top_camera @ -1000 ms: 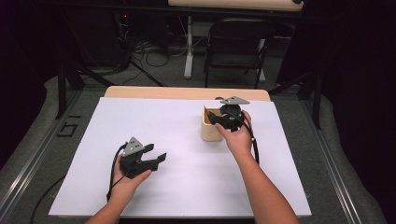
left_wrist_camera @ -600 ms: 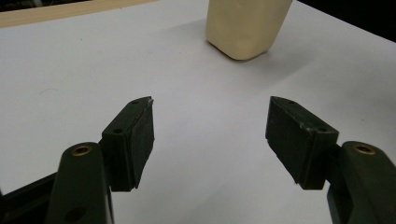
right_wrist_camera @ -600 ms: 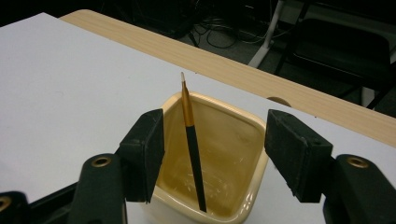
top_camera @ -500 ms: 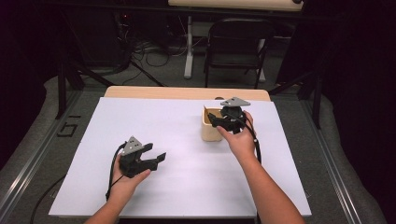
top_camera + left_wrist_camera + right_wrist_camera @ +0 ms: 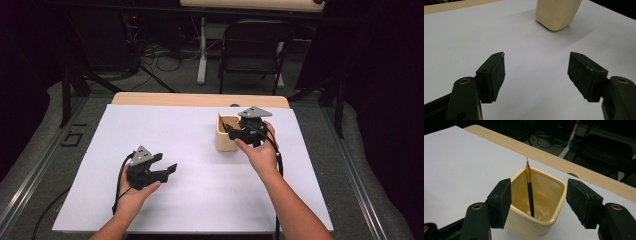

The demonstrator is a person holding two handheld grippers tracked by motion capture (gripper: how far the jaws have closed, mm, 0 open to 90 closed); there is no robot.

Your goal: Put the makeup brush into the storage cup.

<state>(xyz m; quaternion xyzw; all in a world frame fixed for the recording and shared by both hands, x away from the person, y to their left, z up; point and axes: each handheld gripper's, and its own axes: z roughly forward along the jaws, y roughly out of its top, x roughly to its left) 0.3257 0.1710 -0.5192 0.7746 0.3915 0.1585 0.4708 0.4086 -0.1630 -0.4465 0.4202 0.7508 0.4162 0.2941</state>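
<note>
Cream square cup (image 5: pixel 226 136) stands upright on the white sheet (image 5: pixel 200 150), right of centre, toward the far edge. A black-and-gold brush (image 5: pixel 530 190) leans inside it, tip up. Right gripper (image 5: pixel 235 134) at the cup's rim, jaws apart, one on either side, holding nothing. Left gripper (image 5: pixel 167 167) at near left, well apart from the cup, jaws apart, empty

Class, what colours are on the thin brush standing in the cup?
The brush has a black handle, gold band and white tip; the right gripper view shows it best.
</note>
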